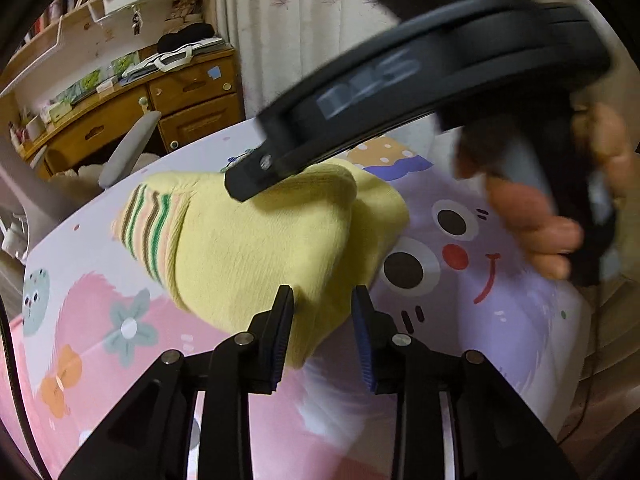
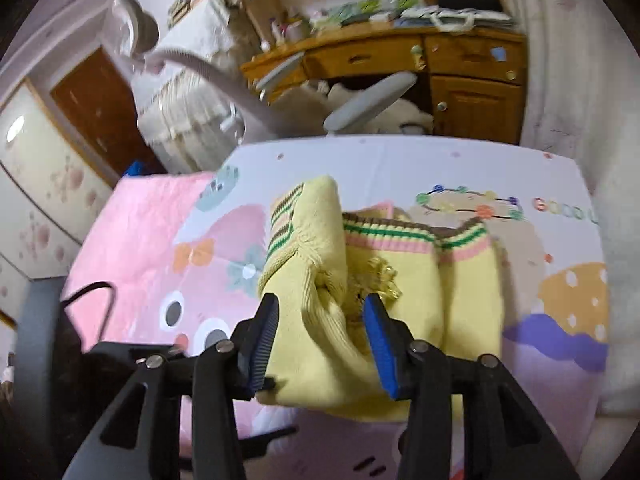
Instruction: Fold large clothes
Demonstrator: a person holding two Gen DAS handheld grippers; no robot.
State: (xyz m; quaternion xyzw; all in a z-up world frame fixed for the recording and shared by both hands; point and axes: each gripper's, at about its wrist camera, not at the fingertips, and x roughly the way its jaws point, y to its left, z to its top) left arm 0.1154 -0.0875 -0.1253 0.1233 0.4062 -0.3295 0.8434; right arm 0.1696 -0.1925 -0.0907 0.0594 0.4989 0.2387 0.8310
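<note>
A folded yellow knit sweater (image 1: pixel 248 252) (image 2: pixel 420 280) with green, pink and brown striped trim lies on a cartoon-print bed sheet (image 1: pixel 500 320) (image 2: pixel 152 220). My left gripper (image 1: pixel 323 312) hovers over the sweater's near corner. Its jaws stand apart, and the cloth lies under the gap without being pinched. My right gripper (image 2: pixel 320 320) is open wide above the sweater's folded sleeve. In the left wrist view the right gripper (image 1: pixel 248 182) shows from the side, its tip over the sweater's far edge, held by a hand (image 1: pixel 536 232).
A wooden desk (image 1: pixel 192 116) (image 2: pixel 472 92) with drawers stands past the bed's far edge. A grey chair armrest (image 1: pixel 128 152) (image 2: pixel 368 100) is in front of it. A pale curtain (image 1: pixel 300 20) hangs on the right side, and a brown door (image 2: pixel 96 108) is on the left.
</note>
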